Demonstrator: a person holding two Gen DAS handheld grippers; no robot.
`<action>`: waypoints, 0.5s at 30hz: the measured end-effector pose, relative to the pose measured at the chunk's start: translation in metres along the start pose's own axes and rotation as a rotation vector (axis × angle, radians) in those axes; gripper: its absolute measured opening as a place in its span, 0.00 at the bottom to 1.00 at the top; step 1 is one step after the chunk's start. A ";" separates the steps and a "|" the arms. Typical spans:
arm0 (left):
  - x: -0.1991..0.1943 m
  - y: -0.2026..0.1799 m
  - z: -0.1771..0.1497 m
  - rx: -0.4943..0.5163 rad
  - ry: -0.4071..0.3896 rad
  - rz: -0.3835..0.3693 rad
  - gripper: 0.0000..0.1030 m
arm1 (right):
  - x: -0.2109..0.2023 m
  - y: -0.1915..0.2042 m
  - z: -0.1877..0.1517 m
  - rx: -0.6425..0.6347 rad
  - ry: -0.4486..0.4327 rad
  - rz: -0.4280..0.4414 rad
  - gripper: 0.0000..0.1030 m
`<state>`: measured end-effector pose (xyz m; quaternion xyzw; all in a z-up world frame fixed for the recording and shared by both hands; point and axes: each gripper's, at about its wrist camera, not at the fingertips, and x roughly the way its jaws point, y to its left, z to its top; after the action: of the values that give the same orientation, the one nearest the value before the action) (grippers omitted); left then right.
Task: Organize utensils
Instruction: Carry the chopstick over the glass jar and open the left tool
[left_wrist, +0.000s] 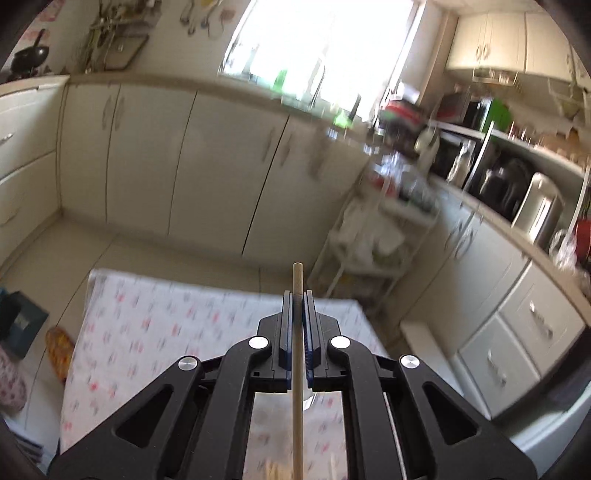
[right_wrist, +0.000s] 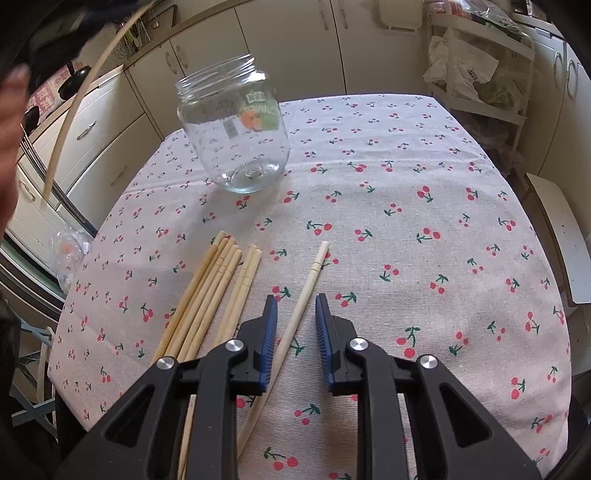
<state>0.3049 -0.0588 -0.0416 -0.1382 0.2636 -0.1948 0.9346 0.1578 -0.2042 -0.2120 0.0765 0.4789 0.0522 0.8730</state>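
My left gripper is shut on a wooden chopstick and holds it in the air above the cherry-print tablecloth; the stick's end pokes out past the fingertips. That chopstick also shows at the upper left of the right wrist view. My right gripper is open, low over the cloth, with a single pale chopstick lying between its fingers, not gripped. A bundle of several chopsticks lies just left of it. An empty clear glass jar stands upright at the far left of the table.
The table is covered by the cherry-print cloth. Cream kitchen cabinets stand behind it. A white wire rack with bags stands at the far right corner, and a white stool is at the right edge.
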 end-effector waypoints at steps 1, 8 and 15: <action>0.003 -0.003 0.007 0.000 -0.023 -0.001 0.05 | 0.000 0.000 0.000 0.001 0.000 0.001 0.21; 0.022 -0.015 0.042 -0.005 -0.167 0.023 0.05 | 0.000 -0.002 0.000 0.019 0.005 0.025 0.25; 0.035 -0.022 0.049 0.028 -0.304 0.100 0.05 | 0.000 -0.003 0.002 0.029 0.015 0.035 0.25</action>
<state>0.3530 -0.0856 -0.0086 -0.1396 0.1230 -0.1285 0.9741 0.1593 -0.2074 -0.2118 0.0971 0.4849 0.0609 0.8670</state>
